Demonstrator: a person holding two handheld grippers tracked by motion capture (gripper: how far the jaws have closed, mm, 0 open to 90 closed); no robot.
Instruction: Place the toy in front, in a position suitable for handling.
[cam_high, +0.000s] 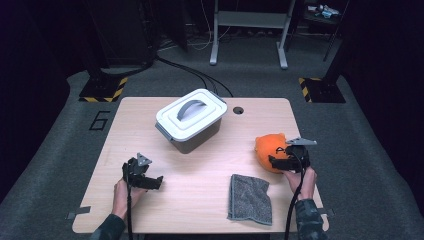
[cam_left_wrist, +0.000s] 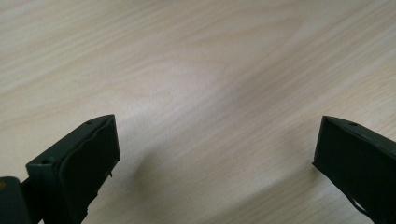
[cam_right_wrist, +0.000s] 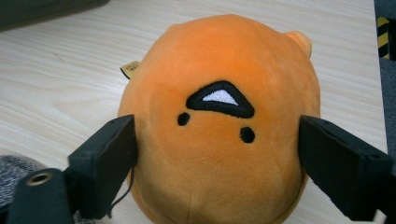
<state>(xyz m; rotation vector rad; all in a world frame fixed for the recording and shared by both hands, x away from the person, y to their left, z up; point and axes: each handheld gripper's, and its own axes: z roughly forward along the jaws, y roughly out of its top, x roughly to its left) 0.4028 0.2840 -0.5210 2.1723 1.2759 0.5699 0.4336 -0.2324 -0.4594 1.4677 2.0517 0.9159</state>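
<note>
On the bench, high view, clock directions taken from bench centre.
Bench (cam_high: 200, 165): pale wood, seen from above.
Plush (cam_high: 270, 150): orange, round, at 3 o'clock near the right edge; stitched face shows in the right gripper view (cam_right_wrist: 219, 121).
Right claw (cam_high: 278, 161): jaws astride the plush, one on each flank, touching or just short of the fabric; cannot tell if they press. Not shut.
Left claw (cam_high: 152, 181): at 8 o'clock, low over bare wood; jaws wide apart, nothing between them (cam_left_wrist: 215, 154).
Cloth (cam_high: 250, 199): grey, flat, at 5 o'clock, just beside the plush and the right hand (cam_high: 301, 181).
Box (cam_high: 191, 120): grey tub, white lid with handle, at 12 o'clock, well apart from both claws.
</note>
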